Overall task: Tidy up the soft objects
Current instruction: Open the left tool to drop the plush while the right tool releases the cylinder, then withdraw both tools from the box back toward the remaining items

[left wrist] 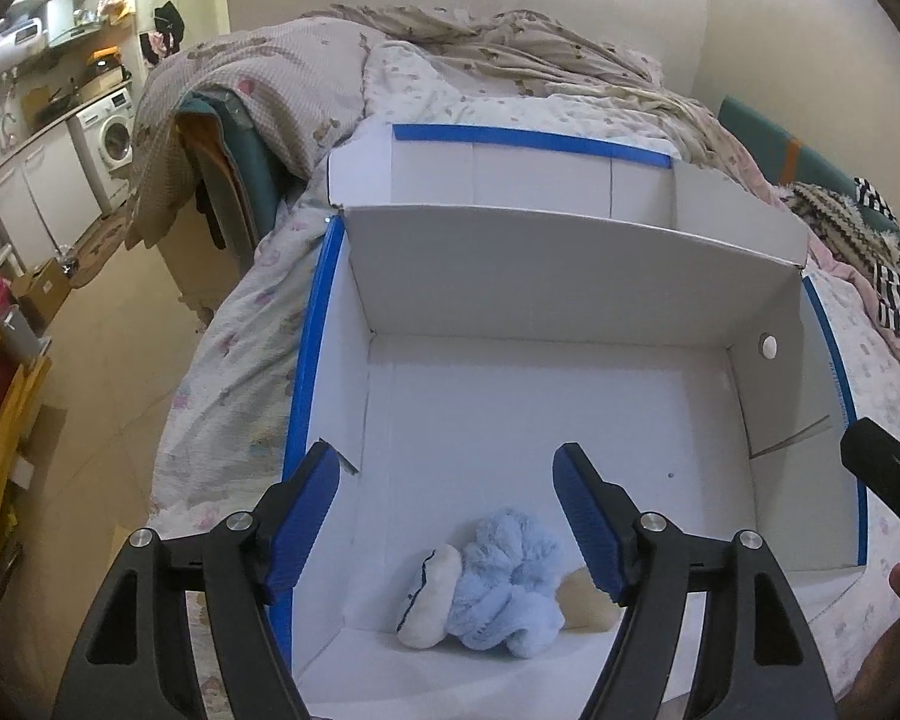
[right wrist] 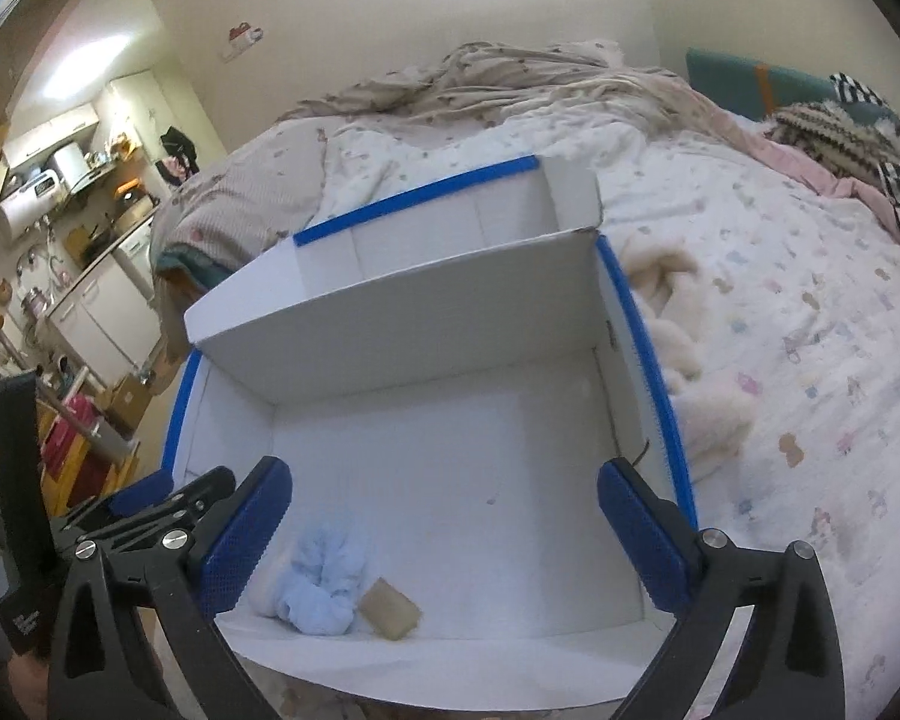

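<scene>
Soft toys lying in the white box (left wrist: 570, 276) on the bed (right wrist: 780, 300)

Both the left gripper (left wrist: 447, 516) and the right gripper (right wrist: 444, 534) are hovering above it, jaws wide and empty, over the blue plush (left wrist: 504, 588).

Both grippers open, nothing held.
I see my left gripper (left wrist: 447, 510) and right gripper (right wrist: 444, 525) pointing downward, jaws wide apart.

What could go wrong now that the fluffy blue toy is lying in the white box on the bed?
1. The white box sits on a soft quilt, so a nudge from either open tool, left or right, might tip or slide it.
2. The blue plush toy lies right at the near wall, under both tools; a careless dip could snag it.
3. The cream fluffy item beside the box, half hidden by its wall, could be overlooked.
</scene>
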`<state>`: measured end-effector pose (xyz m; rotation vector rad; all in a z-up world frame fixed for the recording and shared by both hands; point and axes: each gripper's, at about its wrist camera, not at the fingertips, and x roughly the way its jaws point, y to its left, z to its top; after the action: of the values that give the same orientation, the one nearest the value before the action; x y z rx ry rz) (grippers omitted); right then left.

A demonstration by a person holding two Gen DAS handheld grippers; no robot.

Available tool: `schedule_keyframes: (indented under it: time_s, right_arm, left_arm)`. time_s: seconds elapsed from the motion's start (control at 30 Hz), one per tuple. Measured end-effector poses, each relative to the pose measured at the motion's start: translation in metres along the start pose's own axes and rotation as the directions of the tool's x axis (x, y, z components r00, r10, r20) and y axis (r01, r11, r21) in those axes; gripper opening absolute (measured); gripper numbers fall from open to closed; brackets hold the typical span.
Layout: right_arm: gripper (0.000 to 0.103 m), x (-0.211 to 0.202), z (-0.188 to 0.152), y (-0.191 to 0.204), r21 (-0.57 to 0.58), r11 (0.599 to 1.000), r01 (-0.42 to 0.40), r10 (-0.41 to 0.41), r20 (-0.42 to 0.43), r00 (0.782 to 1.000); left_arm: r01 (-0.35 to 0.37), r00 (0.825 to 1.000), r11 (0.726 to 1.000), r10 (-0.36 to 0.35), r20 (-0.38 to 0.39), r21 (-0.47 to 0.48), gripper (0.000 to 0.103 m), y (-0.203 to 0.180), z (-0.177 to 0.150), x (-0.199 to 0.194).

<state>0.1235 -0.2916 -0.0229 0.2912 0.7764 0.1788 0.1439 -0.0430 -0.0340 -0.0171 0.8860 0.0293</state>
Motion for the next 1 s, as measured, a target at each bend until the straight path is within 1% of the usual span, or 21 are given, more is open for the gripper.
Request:
schedule_keyframes:
  time_s: [0.23,0.4,0.43,0.5,0.6,0.67,0.83,0.9,1.0]
  right_arm:
    - [0.103,-0.002,0.002,-0.013,0.064,0.998,-0.002,0.002,-0.003,1.000]
    - [0.103,-0.007,0.003,-0.019,0.109,0.994,-0.007,0.008,-0.005,1.000]
    - [0.103,-0.010,0.004,-0.022,0.127,0.992,-0.014,0.013,0.004,1.000]
    - [0.103,-0.016,0.006,-0.025,0.156,0.987,-0.032,0.029,0.023,0.999]
    - [0.103,-0.026,0.004,-0.028,0.178,0.983,-0.036,0.028,0.045,0.999]
    - [0.103,-0.029,0.002,-0.031,0.193,0.981,-0.036,0.028,0.043,0.999]
    - [0.103,-0.040,-0.005,-0.038,0.220,0.975,-0.035,0.027,0.041,0.999]
    - [0.103,-0.046,-0.009,-0.038,0.220,0.975,-0.029,0.020,0.043,0.999]
    - [0.103,-0.056,-0.014,-0.037,0.216,0.975,-0.054,0.044,0.047,0.998]
  left_arm:
    - [-0.021,1.000,1.000,0.021,0.007,-0.001,0.071,0.001,-0.002,-0.004]
    - [-0.014,1.000,1.000,0.014,0.007,-0.012,0.071,0.008,-0.003,-0.017]
    - [-0.008,1.000,1.000,0.008,0.010,-0.009,0.071,0.009,-0.004,-0.021]
    - [-0.018,1.000,1.000,0.019,0.021,-0.009,0.071,0.014,-0.005,-0.031]
    - [-0.043,0.999,0.998,0.045,0.029,-0.055,0.071,0.024,-0.006,-0.044]
    - [-0.051,0.998,0.995,0.054,0.036,-0.086,0.071,0.031,-0.007,-0.053]
    - [-0.077,0.996,0.991,0.081,0.038,-0.112,0.071,0.043,-0.018,-0.072]
    - [-0.077,0.996,0.990,0.080,0.024,-0.118,0.071,0.047,-0.025,-0.075]
    - [-0.086,0.996,0.989,0.087,0.001,-0.118,0.071,0.052,-0.039,-0.078]
